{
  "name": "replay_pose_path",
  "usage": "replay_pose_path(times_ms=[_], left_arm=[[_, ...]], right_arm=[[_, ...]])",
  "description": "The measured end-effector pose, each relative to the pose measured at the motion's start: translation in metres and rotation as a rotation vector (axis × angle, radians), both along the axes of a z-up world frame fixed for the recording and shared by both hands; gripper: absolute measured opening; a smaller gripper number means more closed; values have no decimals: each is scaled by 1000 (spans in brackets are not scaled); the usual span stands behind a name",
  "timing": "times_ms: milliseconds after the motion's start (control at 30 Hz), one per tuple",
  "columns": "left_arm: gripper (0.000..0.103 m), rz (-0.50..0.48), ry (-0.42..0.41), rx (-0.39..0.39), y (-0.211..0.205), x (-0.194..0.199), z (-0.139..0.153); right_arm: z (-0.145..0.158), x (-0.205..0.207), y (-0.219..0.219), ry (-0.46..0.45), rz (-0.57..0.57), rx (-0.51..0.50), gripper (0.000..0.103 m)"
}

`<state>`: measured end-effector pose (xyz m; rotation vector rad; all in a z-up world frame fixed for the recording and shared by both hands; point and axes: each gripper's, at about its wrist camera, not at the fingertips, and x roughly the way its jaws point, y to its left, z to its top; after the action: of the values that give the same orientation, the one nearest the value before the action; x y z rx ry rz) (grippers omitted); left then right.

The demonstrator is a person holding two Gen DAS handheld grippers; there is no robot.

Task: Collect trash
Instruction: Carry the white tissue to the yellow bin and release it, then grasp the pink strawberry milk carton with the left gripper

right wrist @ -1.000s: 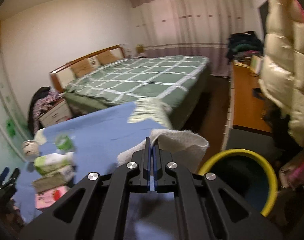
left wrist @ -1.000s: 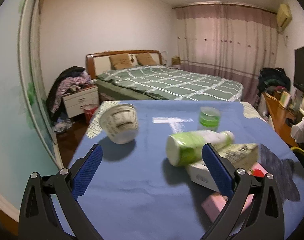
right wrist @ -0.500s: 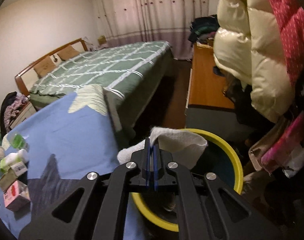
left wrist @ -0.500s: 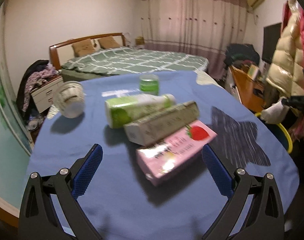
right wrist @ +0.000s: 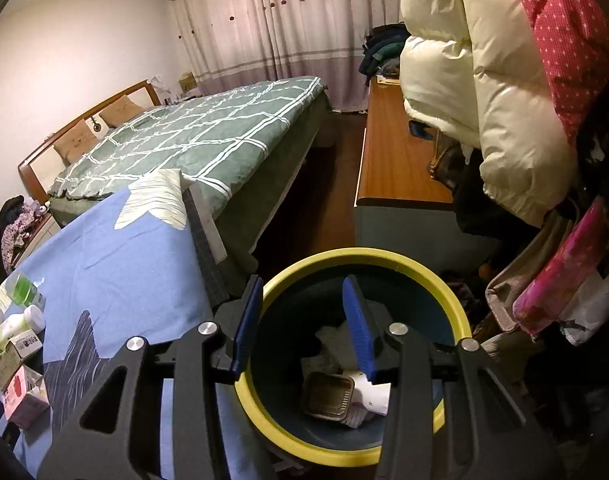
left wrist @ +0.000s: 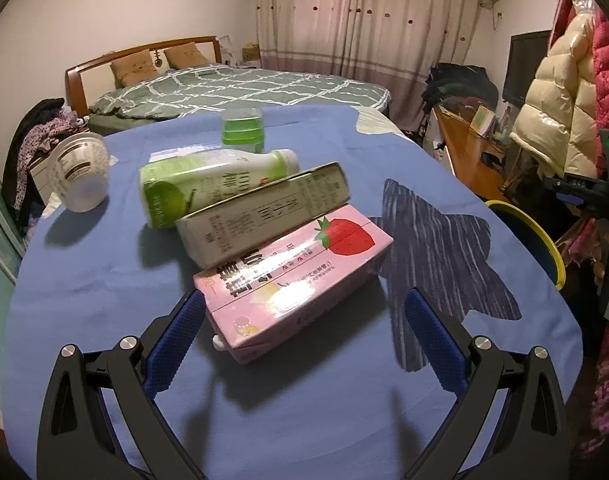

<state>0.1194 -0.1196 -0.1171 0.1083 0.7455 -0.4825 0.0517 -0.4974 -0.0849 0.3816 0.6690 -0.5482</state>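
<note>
Right claw, jaws just opening and empty, hangs over the bin, trash below. Left claw, released, straddles the carton; box, bottle, cups beyond remain.

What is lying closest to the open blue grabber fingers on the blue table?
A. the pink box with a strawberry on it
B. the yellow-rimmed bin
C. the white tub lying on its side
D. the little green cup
A: the pink strawberry box lies right in front of the open left gripper, its near corner by the left-side pad, while the other things on the table sit farther back.
</note>
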Motion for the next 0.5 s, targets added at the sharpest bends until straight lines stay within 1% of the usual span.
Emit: replay_pose_path(times_ms=[133,267,367,400,433,500], left_arm=[[98,-57,16,-11,-21,-3,1],[98,-150,35,-24,-50,-15,1],[98,-268,68,-58,-72,-28,4],[98,-295,68,-61,-76,-31,5],[98,-309,58,-58,-79,-35,6],[98,-290,26,-47,-79,-34,13]], right_arm=[[-1,0,0,-3,7,8,40],[-1,-1,-1,-7,12,14,40],[-1,-2,-2,-11,17,19,40],[-1,-2,-2,-12,19,20,40],[-2,-2,-2,-13,21,23,40],[-2,-2,-1,-15,25,25,40]])
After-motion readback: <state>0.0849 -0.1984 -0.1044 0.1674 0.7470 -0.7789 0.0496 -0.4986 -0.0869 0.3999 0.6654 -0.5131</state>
